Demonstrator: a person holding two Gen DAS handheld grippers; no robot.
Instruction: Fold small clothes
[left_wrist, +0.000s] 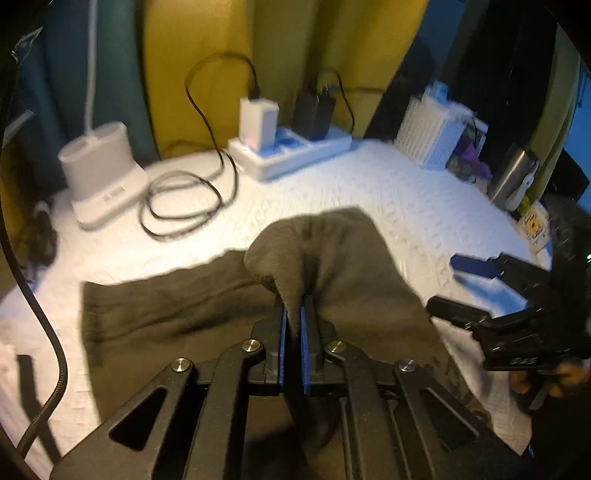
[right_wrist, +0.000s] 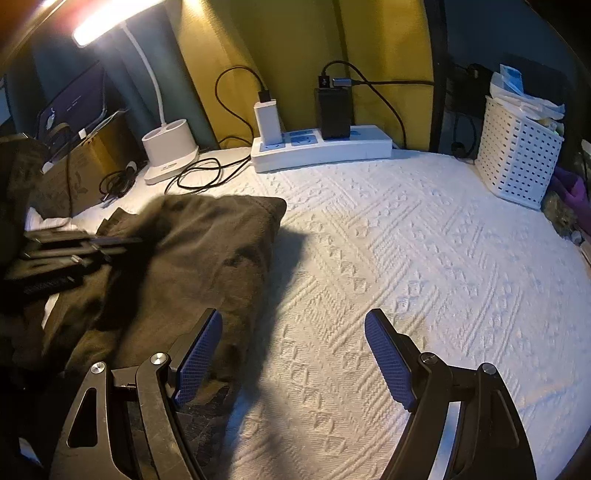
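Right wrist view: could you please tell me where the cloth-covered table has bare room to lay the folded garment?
Free: the white cloth between the garment, power strip and basket. Crowded: the back left, with lamp base and coiled cable.

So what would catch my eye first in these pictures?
Probably the dark olive garment, a fold of it pinched in the left tongs above the white textured cloth. Next, the right tongs gaping empty over that cloth, and the glowing lamp at the back left.
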